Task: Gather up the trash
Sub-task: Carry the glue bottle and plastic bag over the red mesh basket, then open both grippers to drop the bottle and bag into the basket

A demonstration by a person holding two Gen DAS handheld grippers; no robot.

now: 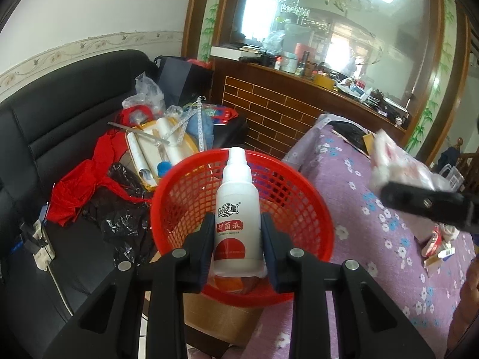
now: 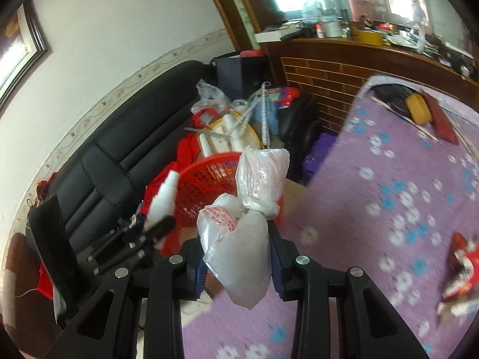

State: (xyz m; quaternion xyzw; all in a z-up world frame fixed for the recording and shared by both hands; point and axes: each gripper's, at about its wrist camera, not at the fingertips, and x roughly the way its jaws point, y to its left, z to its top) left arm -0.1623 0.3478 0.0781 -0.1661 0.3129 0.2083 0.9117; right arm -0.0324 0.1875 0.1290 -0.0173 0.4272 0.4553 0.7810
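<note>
Left gripper (image 1: 238, 249) – matt black plastic fingers with bare metal rivets, clamped on a smooth glossy white plastic spray bottle (image 1: 237, 209) with a printed red label. Round red plastic lattice basket (image 1: 311, 206) below, slightly shiny. Right gripper (image 2: 238, 264), same matt black plastic, pinches a thin crinkled translucent white plastic bag (image 2: 248, 209) with red print. Purple flower-print cloth cover (image 2: 374, 185) – soft, matt. Black leather-look sofa (image 1: 71, 95), smooth with a low sheen. Crumpled glossy black plastic sheet (image 1: 119, 209) and red cloth (image 1: 77, 191) lie on it. Brown wooden counter (image 1: 287, 104) with a brick-pattern front, polished.
</note>
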